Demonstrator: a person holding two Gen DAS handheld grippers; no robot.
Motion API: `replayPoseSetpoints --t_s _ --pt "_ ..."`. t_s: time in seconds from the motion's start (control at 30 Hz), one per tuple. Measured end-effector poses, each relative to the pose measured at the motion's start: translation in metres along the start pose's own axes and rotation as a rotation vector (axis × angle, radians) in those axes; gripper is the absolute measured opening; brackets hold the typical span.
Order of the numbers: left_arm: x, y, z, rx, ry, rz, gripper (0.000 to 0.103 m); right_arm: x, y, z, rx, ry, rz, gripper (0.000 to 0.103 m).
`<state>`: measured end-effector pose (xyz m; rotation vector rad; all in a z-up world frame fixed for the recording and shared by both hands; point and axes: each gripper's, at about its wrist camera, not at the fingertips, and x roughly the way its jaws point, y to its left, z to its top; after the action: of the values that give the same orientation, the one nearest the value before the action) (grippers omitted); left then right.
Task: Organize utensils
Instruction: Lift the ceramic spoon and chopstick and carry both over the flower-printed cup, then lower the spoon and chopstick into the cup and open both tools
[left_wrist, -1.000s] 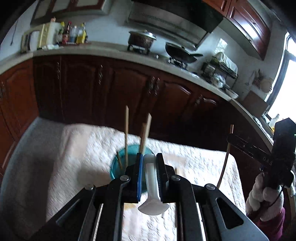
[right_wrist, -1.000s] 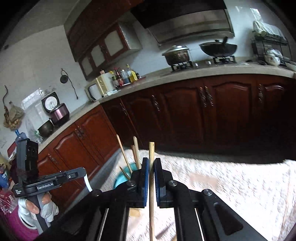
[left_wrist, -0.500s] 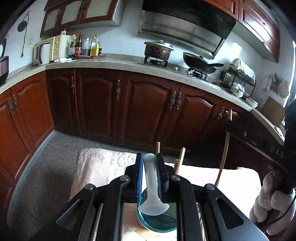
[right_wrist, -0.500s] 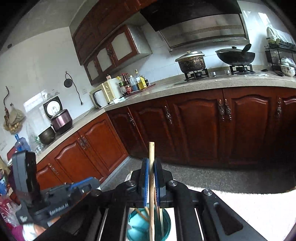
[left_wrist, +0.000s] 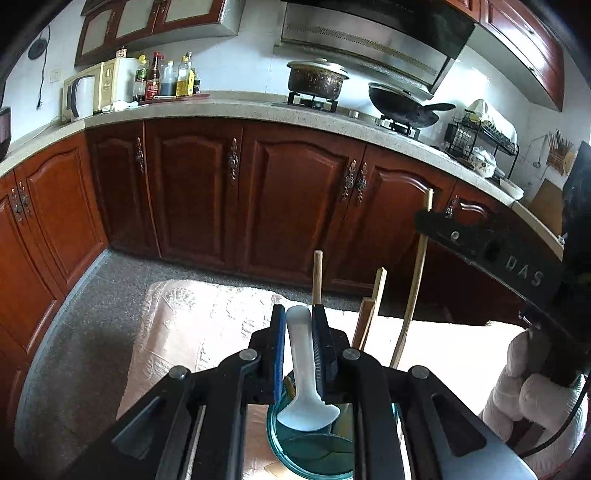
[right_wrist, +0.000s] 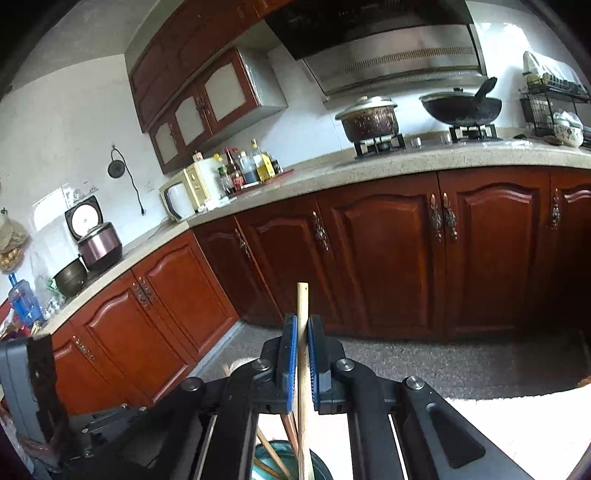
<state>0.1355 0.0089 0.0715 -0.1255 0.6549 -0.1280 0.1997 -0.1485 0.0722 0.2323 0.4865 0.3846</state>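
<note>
**A:** How will these two utensils handle, do you think?

**B:** The white spoon (left_wrist: 301, 369) looks like plastic or ceramic, I cannot tell which. It is stiff and smooth, so probably slippery. The left gripper (left_wrist: 299, 347) has its jaws closed on the handle, bowl end toward the camera, above the mouth of the teal cup (left_wrist: 314, 446). The handle is the good place to hold; the bowl is rounded and would slide out, I think.

**A:** And the other one?

**B:** The right gripper (right_wrist: 302, 354) has its jaws fully closed on a wooden chopstick (right_wrist: 303, 339). It is thin, light and stiff. It is held near the middle of its length, so it should not swing much. Its lower end reaches down to the cup (right_wrist: 288, 463), among the other sticks.

**A:** What does one view show that the other does not?

**B:** The left view shows the pale cloth on the desk (left_wrist: 207, 332), the whole round opening of the cup, three sticks (left_wrist: 369, 317) standing in it, and the gloved hand (left_wrist: 532, 402) on the right gripper. The right view shows only a slice of the cup, but it shows clearly how the chopstick sits between the blue pads (right_wrist: 291, 354).
</note>
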Motion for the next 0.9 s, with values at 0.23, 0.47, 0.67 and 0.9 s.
replayPoseSetpoints --t_s 0.23,0.47,0.67,0.9 --pt "-0.002 -0.006 -0.002 0.028 -0.020 -0.005 0.014 0.004 -0.006 -0.020 -0.020 0.064 0.018 0.007" --pt "-0.007 -0.009 -0.005 0.120 0.009 -0.103 0.014 -0.003 -0.007 -0.036 -0.047 0.102 0.038 0.007" --pt "-0.011 -0.003 -0.001 0.218 0.032 -0.154 0.014 -0.008 -0.010 -0.042 -0.047 0.119 0.042 0.007" --pt "-0.018 0.007 0.003 0.164 0.063 -0.193 0.014 -0.011 -0.013 -0.043 -0.043 0.125 0.048 0.007"
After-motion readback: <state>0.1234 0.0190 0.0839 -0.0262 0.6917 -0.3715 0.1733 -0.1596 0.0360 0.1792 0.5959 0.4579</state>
